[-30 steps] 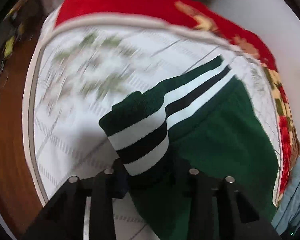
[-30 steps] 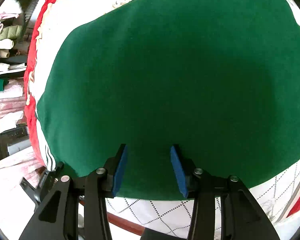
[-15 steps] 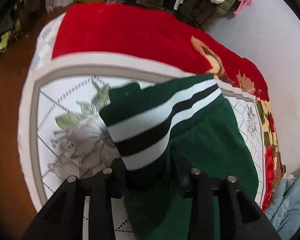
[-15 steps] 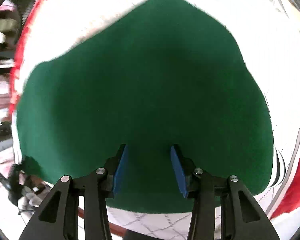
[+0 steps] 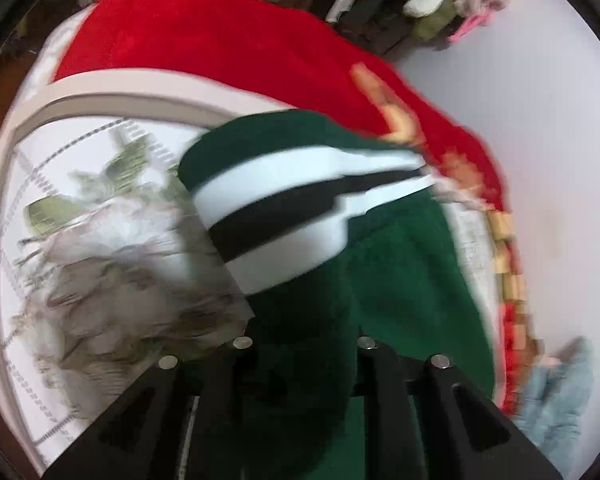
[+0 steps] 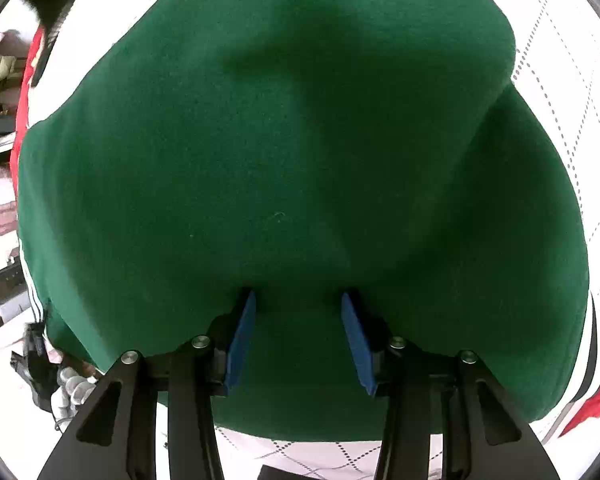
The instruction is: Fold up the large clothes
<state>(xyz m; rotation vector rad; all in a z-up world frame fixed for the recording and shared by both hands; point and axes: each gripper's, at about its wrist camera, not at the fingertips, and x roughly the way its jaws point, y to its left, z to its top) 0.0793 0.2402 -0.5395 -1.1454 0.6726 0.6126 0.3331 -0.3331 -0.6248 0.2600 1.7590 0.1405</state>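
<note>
A dark green sweater (image 5: 400,300) lies on the bed. Its hem band (image 5: 284,216), striped white and black, is lifted and folded back toward the middle. My left gripper (image 5: 300,336) is closing on the cloth just below that band, and the green fabric hides its pads. In the right wrist view the sweater (image 6: 280,140) fills the frame with a soft fold down its middle. My right gripper (image 6: 298,304) points steeply down onto it. Its blue pads (image 6: 242,340) stand apart with their tips at the cloth. Striped trim (image 6: 596,344) peeks out at the right edge.
The bed has a white quilt (image 5: 80,200) with a grey flower print and a diamond pattern (image 6: 572,60). A red blanket (image 5: 204,40) covers its far end. A white wall (image 5: 520,100) runs along the right, with a light blue garment (image 5: 556,400) beside it. Piled clothes (image 5: 432,4) sit beyond.
My left gripper's fingers have drawn closer together on the green cloth and carried the striped band farther over the sweater. The right gripper has sunk nearer the sweater, which shows a new fold.
</note>
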